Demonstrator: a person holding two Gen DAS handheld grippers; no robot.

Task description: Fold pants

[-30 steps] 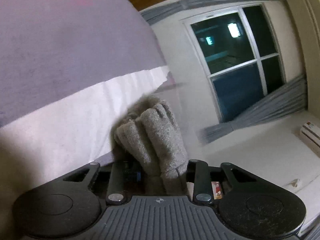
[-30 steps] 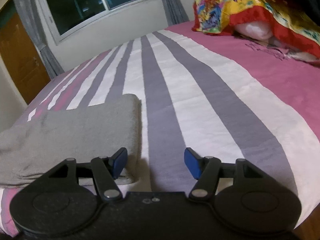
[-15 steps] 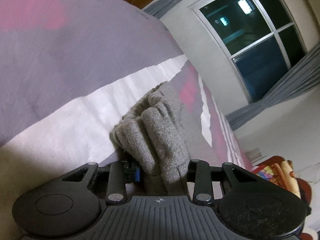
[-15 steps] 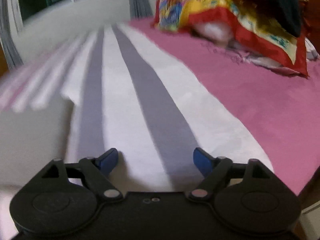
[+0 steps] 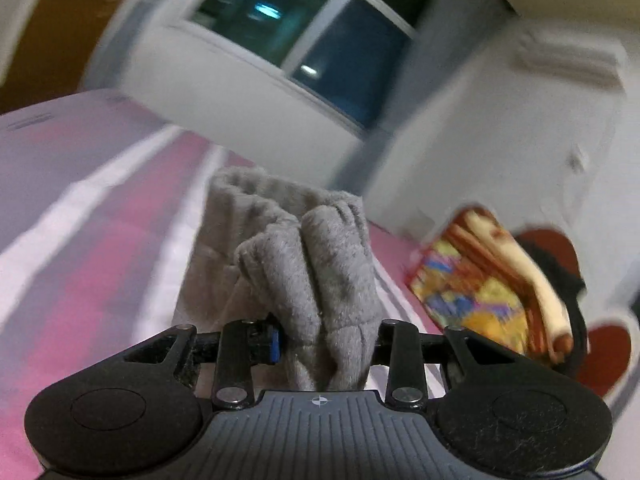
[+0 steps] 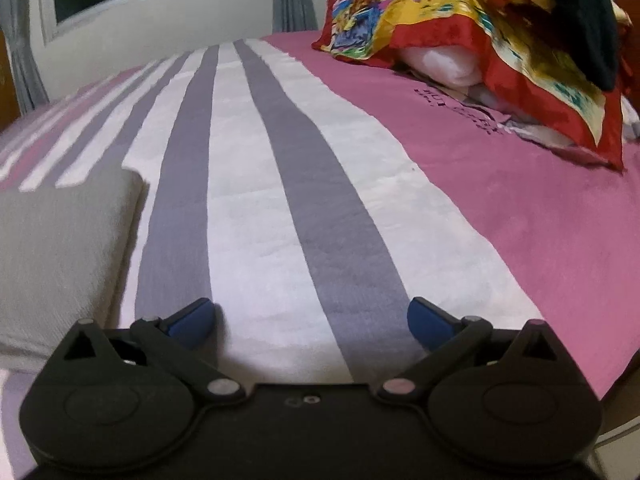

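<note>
The left gripper [image 5: 326, 340] clamps bunched grey pants [image 5: 308, 264] above the striped bedspread [image 6: 288, 184]; blur probably hides detail. The right gripper [image 6: 310, 320], just spread wide, is empty; a colourful blanket [image 6: 460, 28] lies far right.

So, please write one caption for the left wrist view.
Left tongs clamp bunched grey pants above a striped bedspread.

No legible words anywhere; dark lettering on the pink bedsheet [image 6: 500, 184] near the pile of cloths is too blurred to read.
</note>
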